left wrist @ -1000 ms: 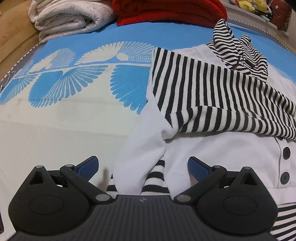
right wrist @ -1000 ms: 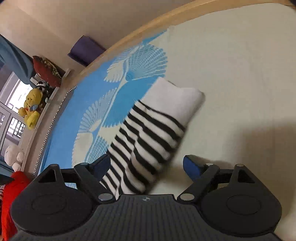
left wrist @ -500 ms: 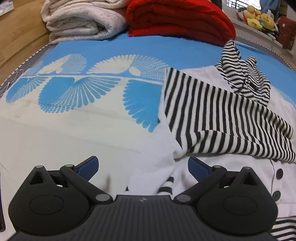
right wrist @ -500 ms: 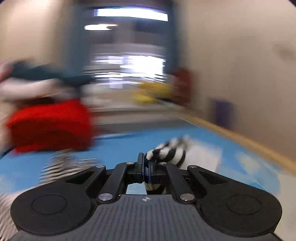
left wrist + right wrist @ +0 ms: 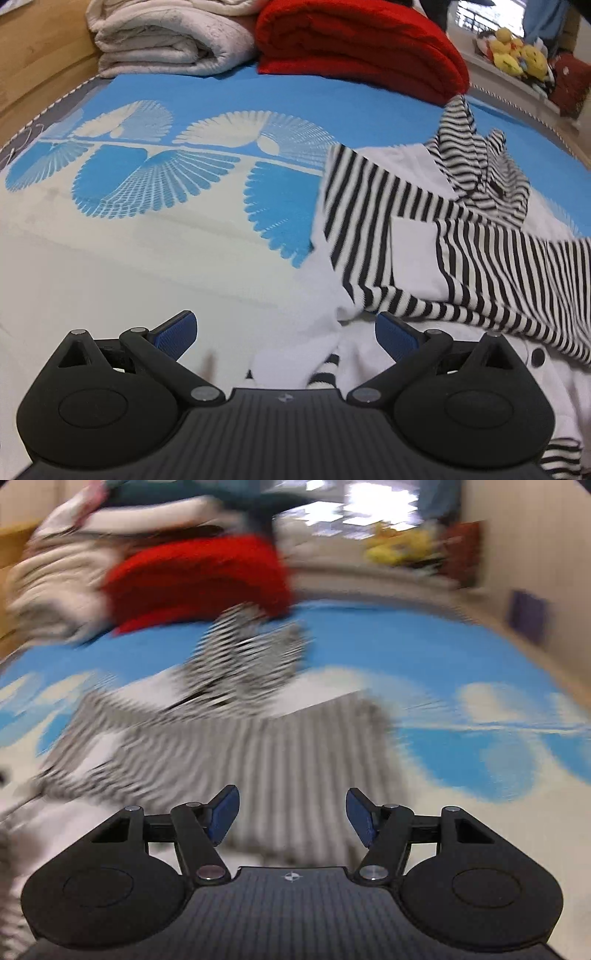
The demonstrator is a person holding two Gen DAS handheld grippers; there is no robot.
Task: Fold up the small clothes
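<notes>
A small white hooded top with black-and-white stripes lies on the bed, both sleeves laid across its body, striped hood at the far end. My left gripper is open and empty, low over the top's near left side, where a white fold of cloth lies between the fingers. My right gripper is open and empty, above the striped sleeve; that view is blurred by motion.
The bed cover is cream with blue fan patterns. A folded red blanket and a folded white blanket lie at the far end. Soft toys sit on a ledge at the back right.
My right gripper shut on the striped sleeve, swung it over onto the top's body and has opened, letting it go. My left gripper stayed open and drew back slightly.
</notes>
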